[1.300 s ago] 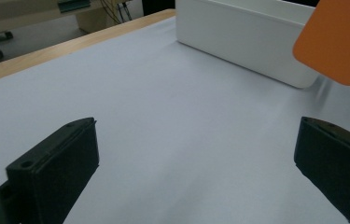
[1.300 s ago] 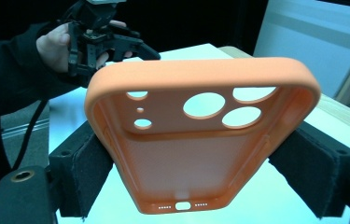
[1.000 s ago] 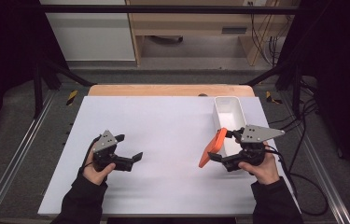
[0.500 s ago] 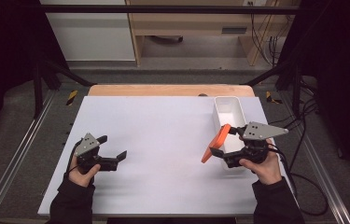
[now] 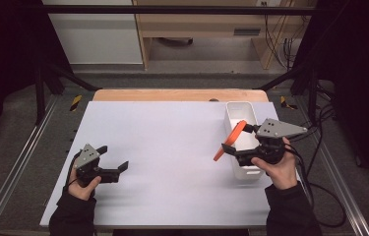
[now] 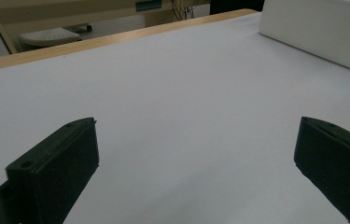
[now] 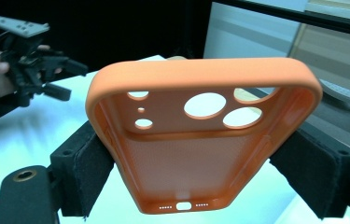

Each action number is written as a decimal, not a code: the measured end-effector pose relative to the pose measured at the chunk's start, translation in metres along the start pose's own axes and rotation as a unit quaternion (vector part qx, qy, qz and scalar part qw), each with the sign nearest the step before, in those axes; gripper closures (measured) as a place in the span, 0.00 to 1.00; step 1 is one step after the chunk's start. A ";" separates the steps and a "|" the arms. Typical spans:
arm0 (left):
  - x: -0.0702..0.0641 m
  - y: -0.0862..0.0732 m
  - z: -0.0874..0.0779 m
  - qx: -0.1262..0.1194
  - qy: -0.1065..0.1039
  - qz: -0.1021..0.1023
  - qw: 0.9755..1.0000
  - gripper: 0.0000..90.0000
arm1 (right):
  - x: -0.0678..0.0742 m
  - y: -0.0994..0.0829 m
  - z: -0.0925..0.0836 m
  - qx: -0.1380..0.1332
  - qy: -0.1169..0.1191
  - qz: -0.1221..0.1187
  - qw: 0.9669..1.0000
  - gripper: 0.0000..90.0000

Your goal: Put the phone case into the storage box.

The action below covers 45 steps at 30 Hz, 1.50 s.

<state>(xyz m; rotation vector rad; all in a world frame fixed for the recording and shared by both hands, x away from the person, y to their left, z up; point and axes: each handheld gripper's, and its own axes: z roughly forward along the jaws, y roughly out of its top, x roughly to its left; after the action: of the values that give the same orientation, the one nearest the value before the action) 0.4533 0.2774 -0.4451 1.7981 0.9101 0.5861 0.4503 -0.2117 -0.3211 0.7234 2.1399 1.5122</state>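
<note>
Orange phone case [image 5: 232, 139] beside bin rim [image 5: 228, 114]

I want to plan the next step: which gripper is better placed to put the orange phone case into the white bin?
Right. The right gripper is shut on the orange phone case beside the white bin; the left gripper is open, far across the table.

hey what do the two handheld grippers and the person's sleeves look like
Both the left gripper and right gripper are black, each topped by a grey three-cornered plate with small holes. Their jaws are blocky and black. Black cables trail from them. The person wears dark sleeves.
</note>
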 end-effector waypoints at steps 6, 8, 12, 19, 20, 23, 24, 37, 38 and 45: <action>0.001 -0.003 0.002 0.007 0.004 -0.001 1.000 0.00 | -0.008 0.009 0.001 0.002 -0.020 0.012 1.000 0.18; 0.000 -0.003 0.002 0.006 0.003 -0.001 1.000 0.00 | -0.010 0.010 0.002 0.005 -0.027 0.012 1.000 0.18; -0.001 -0.003 0.003 0.006 0.002 0.000 1.000 0.00 | -0.014 0.014 0.005 0.013 -0.038 0.013 0.999 0.18; -0.001 -0.003 0.003 0.006 0.000 -0.001 1.000 0.00 | -0.023 0.019 0.007 0.019 -0.067 0.028 0.997 0.18; 0.000 -0.003 0.003 0.006 0.000 -0.002 1.000 0.00 | -0.024 0.020 0.007 0.020 -0.071 0.031 0.997 0.18; -0.001 -0.003 0.003 0.006 -0.001 -0.003 1.000 0.00 | -0.029 0.022 0.007 0.020 -0.082 0.038 0.996 0.18; -0.001 -0.003 0.003 0.007 -0.001 -0.002 1.000 0.00 | -0.030 0.022 0.007 0.020 -0.087 0.042 0.995 0.18; -0.003 -0.003 0.005 0.009 -0.008 0.005 1.000 0.00 | -0.049 0.029 0.008 0.024 -0.146 0.072 0.986 0.18; -0.003 -0.003 0.005 0.010 -0.008 0.006 1.000 0.00 | -0.050 0.029 0.008 0.025 -0.150 0.074 0.986 0.18; -0.003 -0.003 0.006 0.012 -0.009 0.006 1.000 0.00 | -0.059 0.032 0.012 0.028 -0.180 0.086 0.979 0.18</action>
<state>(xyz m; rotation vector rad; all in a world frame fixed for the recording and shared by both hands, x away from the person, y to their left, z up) 0.4547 0.2722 -0.4503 1.8291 0.8982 0.5672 0.5084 -0.2313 -0.2924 1.1329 1.8913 1.2850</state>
